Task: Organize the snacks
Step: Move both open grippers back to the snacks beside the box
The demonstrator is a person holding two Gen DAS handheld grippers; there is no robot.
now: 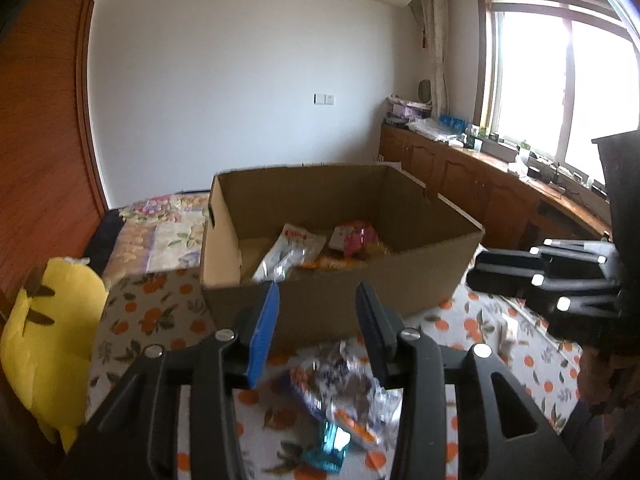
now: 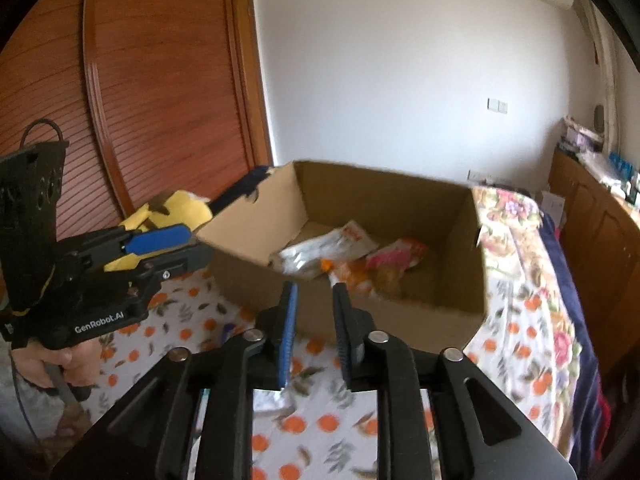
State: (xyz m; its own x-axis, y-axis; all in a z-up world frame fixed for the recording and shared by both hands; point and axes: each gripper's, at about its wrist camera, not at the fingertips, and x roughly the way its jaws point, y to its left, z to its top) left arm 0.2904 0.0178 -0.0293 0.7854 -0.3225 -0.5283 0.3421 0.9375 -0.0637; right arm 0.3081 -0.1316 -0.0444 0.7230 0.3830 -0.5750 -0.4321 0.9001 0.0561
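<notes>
Hovering claws: left claw point(image 1: 316, 332) and right claw point(image 2: 314, 332) both open, empty.
Snack packets point(image 1: 344, 396): probably light, crinkly; pinch an edge.
Box point(image 1: 320, 304): partly filled.

Left wrist view: looks forward and slightly down along its fingers, near the cardboard box point(image 1: 340, 240) on the orange-print sheet point(image 1: 160, 312), window point(image 1: 560, 80) to its right. Right wrist view: same box point(image 2: 360, 240) from further right, facing the wooden wardrobe point(image 2: 140, 100). Shared: box, sheet, white wall, yellow plush point(image 1: 52, 340).
</notes>
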